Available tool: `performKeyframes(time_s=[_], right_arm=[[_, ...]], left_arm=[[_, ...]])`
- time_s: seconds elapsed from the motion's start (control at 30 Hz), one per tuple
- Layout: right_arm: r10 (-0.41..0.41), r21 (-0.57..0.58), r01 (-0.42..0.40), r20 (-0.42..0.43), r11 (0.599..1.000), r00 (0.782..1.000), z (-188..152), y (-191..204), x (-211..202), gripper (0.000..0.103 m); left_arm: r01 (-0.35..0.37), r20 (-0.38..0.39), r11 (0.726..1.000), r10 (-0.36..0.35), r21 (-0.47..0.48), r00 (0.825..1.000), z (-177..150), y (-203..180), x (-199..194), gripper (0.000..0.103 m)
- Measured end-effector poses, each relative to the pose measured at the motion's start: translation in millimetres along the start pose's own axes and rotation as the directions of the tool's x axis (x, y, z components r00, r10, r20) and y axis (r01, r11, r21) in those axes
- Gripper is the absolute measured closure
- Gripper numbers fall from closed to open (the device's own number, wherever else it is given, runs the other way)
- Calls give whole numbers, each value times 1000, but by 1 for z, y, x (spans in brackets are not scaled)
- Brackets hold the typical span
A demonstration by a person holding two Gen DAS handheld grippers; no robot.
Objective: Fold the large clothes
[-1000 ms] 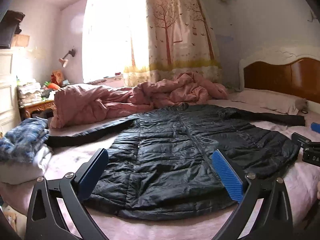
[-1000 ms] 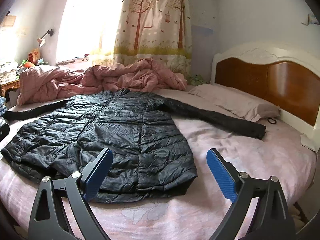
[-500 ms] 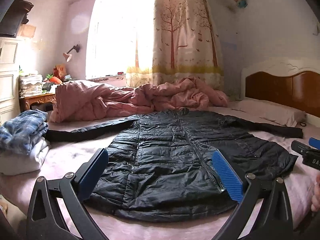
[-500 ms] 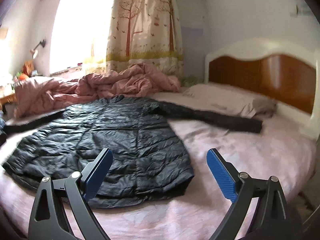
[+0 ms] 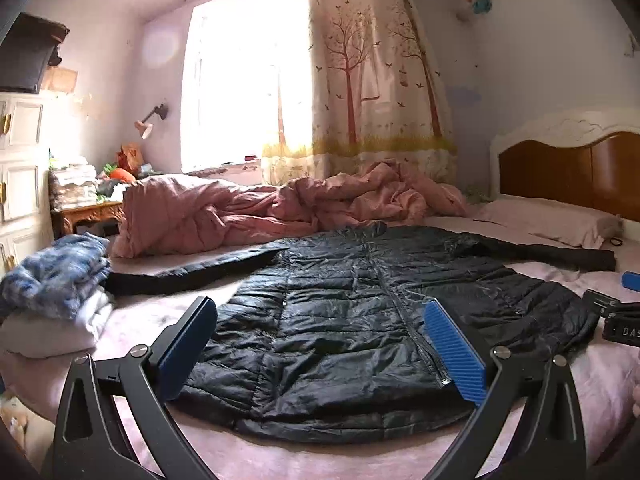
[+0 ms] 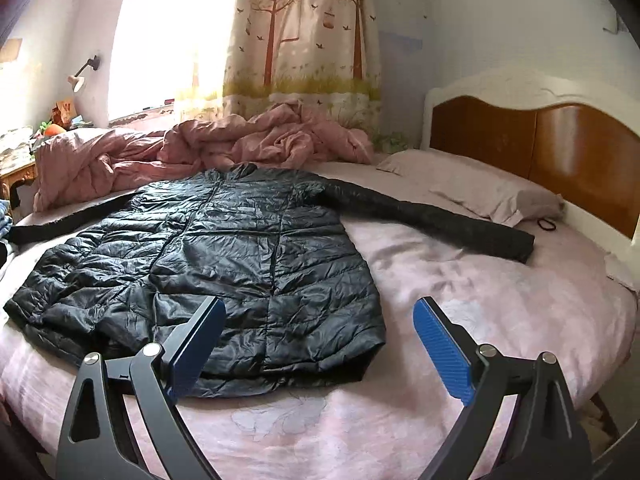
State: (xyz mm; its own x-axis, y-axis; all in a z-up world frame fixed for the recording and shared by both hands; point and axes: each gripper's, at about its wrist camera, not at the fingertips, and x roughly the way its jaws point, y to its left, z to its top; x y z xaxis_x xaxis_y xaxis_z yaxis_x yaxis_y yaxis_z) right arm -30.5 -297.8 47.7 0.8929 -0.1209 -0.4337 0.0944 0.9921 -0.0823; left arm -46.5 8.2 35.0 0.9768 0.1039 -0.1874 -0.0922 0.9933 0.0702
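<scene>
Lying flat on the pink bed (image 6: 500,300), front side up, the black jacket (image 6: 248,248) is spread with both sleeves stretched out to the sides. No fold is made yet. The left gripper (image 5: 320,344) is held above the bottom hem, its fingers wide apart and nothing between them. The right gripper (image 6: 318,346) is held near the hem corner on its side, also wide open and empty. It is judged that a sleeve should be taken first. The cloth looks slippery and puffy, so a thick pinch near the cuff (image 6: 520,246) is advised, and the sleeve should be laid across the body without dragging the whole jacket.
</scene>
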Motion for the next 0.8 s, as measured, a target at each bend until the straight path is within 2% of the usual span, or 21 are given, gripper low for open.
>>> performKeyframes(time_s=[0.07, 0.13, 0.3, 0.4, 0.53, 0.63, 0.7, 0.8], right_arm=[[0, -4, 0, -3, 1000, 1000, 0, 2, 0, 7], [8, -1, -8, -9, 1000, 1000, 0, 2, 1, 7], [-9, -8, 9, 8, 1000, 1000, 1, 2, -1, 7], [-10, -15, 10, 23, 1000, 1000, 1, 4, -4, 7], [-52, -17, 53, 36, 998, 998, 1, 6, -7, 7], [-40, -17, 41, 26, 999, 999, 1, 5, -7, 7], [-32, -15, 32, 23, 999, 999, 1, 5, -8, 7], [-22, -23, 22, 25, 999, 999, 1, 4, -9, 14]], left_arm=[[-12, 15, 1000, 12, 9, 1000, 0, -1, -2, 0], [15, 15, 1000, -15, 7, 1000, 0, -1, -4, 0], [60, -30, 998, -60, 0, 998, 0, -4, 0, 0], [30, -15, 1000, -30, -9, 999, 0, -1, -2, 0], [69, -36, 996, -71, -57, 997, 3, 7, 1, 0], [55, -46, 996, -59, -75, 997, 2, 10, 3, 0], [55, -53, 995, -59, -82, 997, 2, 12, 5, 4], [51, -60, 996, -55, -70, 997, 1, 11, 7, 4]])
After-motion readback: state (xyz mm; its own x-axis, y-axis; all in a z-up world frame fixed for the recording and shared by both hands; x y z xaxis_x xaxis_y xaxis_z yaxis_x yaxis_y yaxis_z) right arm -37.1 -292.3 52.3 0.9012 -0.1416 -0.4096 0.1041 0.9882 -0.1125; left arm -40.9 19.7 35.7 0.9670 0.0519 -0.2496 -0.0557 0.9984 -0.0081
